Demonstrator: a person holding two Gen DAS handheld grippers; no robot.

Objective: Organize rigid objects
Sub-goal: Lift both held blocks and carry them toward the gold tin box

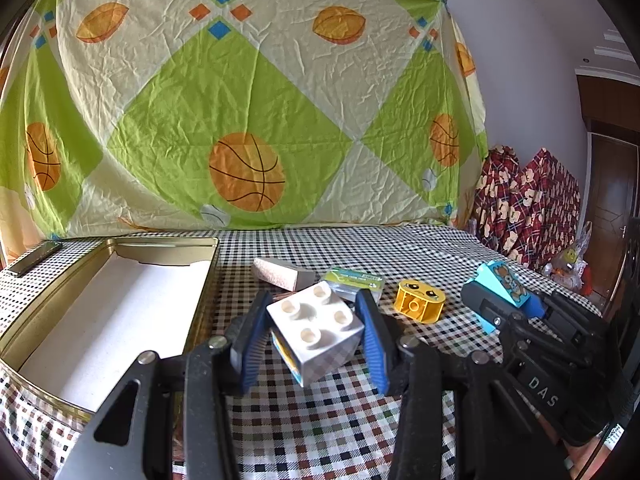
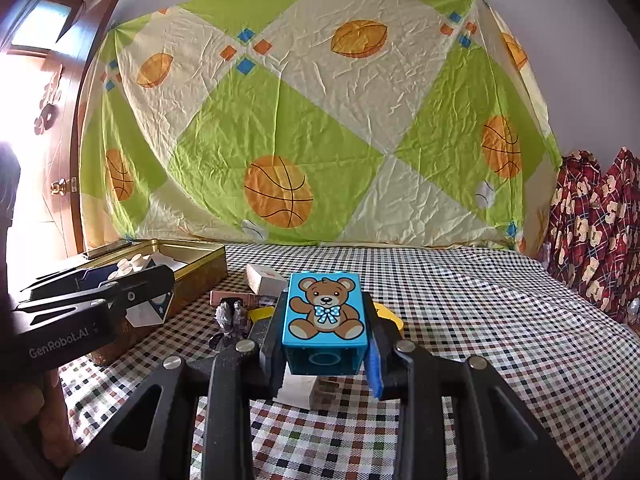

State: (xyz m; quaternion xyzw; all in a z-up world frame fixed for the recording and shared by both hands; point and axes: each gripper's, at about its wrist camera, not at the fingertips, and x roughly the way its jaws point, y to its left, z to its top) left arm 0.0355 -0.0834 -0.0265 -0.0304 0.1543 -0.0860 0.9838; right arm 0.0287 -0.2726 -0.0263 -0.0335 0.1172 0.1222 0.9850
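Note:
My left gripper (image 1: pixel 316 336) is shut on a white studded block (image 1: pixel 316 330) and holds it above the checked cloth, just right of the open gold tin (image 1: pixel 200 304). My right gripper (image 2: pixel 326 334) is shut on a blue block with a teddy bear picture (image 2: pixel 325 308); it also shows in the left wrist view (image 1: pixel 506 284). A yellow face block (image 1: pixel 420 300) lies on the cloth between the two grippers. The left gripper and its white block show at the left of the right wrist view (image 2: pixel 132 280), beside the tin (image 2: pixel 200 276).
A pinkish wedge-shaped piece (image 1: pixel 276 274) and a small green-topped packet (image 1: pixel 354 280) lie behind the white block. A small white box (image 2: pixel 264 278) and a grey figure (image 2: pixel 230 316) lie near the tin. A dark flat bar (image 1: pixel 34 258) lies far left. A patterned sheet hangs behind the table.

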